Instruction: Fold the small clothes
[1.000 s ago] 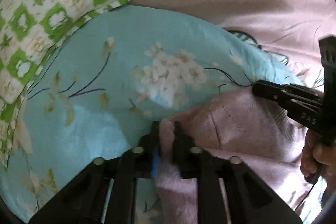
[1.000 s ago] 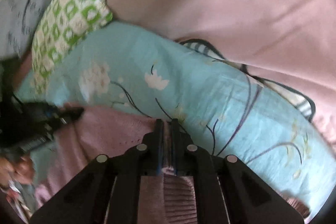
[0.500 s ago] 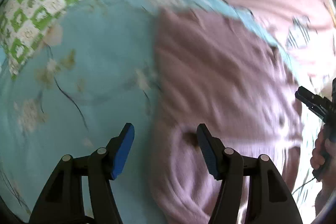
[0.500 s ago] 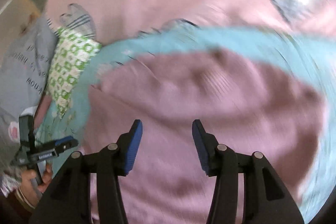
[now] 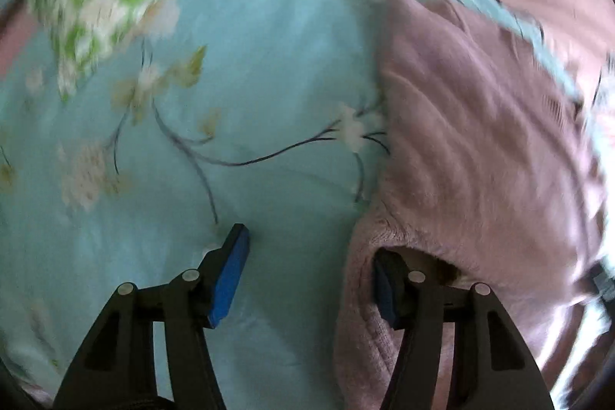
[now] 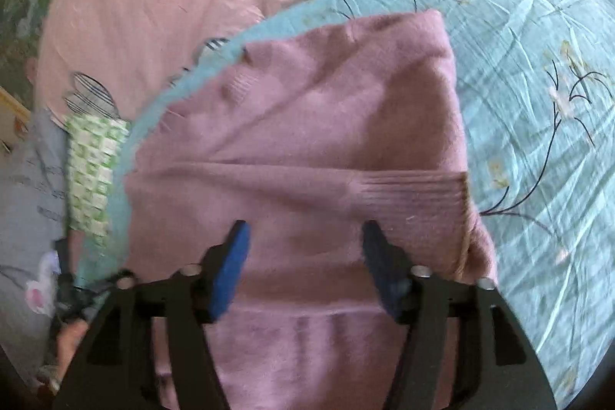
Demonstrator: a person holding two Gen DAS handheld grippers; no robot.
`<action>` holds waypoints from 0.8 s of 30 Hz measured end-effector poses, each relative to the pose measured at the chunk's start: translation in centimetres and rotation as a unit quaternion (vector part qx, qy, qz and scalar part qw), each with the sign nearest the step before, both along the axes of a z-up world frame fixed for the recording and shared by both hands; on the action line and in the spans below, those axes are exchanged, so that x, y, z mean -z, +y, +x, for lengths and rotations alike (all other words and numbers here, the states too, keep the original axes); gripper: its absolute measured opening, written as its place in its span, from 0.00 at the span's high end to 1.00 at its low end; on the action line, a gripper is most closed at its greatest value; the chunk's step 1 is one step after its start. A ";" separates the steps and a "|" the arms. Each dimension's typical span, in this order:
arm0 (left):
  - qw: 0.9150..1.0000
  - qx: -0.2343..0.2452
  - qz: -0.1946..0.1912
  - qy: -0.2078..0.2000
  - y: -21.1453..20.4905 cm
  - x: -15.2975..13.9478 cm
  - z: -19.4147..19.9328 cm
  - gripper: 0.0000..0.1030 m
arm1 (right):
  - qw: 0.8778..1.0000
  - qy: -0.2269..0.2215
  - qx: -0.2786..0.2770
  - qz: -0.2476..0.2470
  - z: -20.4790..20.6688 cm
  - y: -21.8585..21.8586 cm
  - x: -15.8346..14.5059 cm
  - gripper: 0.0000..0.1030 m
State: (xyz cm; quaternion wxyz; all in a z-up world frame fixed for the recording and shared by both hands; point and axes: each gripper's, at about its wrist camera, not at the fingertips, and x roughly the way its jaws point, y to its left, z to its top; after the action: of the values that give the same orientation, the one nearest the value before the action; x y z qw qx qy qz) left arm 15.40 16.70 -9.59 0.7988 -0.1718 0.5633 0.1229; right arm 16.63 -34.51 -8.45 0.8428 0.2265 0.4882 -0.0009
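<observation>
Sweater (image 6: 307,125), pink knit, lies folded on the floral turquoise pillow (image 6: 538,72). Left gripper (image 5: 311,275): jaws apart, gripping nothing, over the sweater's edge. Right gripper (image 6: 303,268): jaws just opened, apart above the sweater, nothing between them.

Pink knit sweater (image 6: 307,125), folded, flat

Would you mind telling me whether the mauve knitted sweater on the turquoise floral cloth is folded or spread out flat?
Folded: the mauve knitted sweater lies as a compact block, its ribbed cuff laid across the body.
</observation>
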 end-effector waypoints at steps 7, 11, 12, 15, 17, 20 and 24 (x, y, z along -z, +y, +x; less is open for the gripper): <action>0.998 0.059 -0.012 0.008 -0.2 -2.3 -1.6 0.43 | 0.999 -0.006 0.015 0.036 -0.8 -0.8 -0.8 0.36; 0.989 0.144 -0.020 0.011 -3.6 -4.6 -4.3 0.43 | 0.999 -0.028 -0.008 0.042 -3.3 0.2 -3.9 0.36; 0.987 0.157 -0.024 0.011 -4.6 -5.1 -4.8 0.42 | 0.999 -0.033 -0.016 0.041 -4.3 0.6 -4.6 0.36; 0.974 0.219 -0.043 0.039 -9.1 -6.1 -8.2 0.35 | 0.998 -0.039 -0.034 0.031 -7.2 1.8 -5.8 0.36; 0.964 0.253 -0.048 0.063 -11.8 -6.1 -10.6 0.35 | 0.998 -0.035 -0.045 0.023 -9.0 2.7 -6.1 0.36; 0.948 0.287 -0.069 0.123 -15.3 -4.7 -15.7 0.35 | 0.998 -0.027 -0.057 0.010 -12.3 3.6 -6.1 0.36; 0.939 0.275 -0.124 0.167 -16.4 -2.5 -17.6 0.35 | 0.998 -0.008 -0.057 0.013 -16.5 4.5 -5.4 0.36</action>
State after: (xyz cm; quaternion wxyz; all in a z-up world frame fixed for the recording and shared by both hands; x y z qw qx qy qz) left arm -2.18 0.29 -7.11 0.6681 -0.0851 0.7249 -0.1449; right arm 0.14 -30.03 -3.05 0.8421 0.2094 0.4940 0.0556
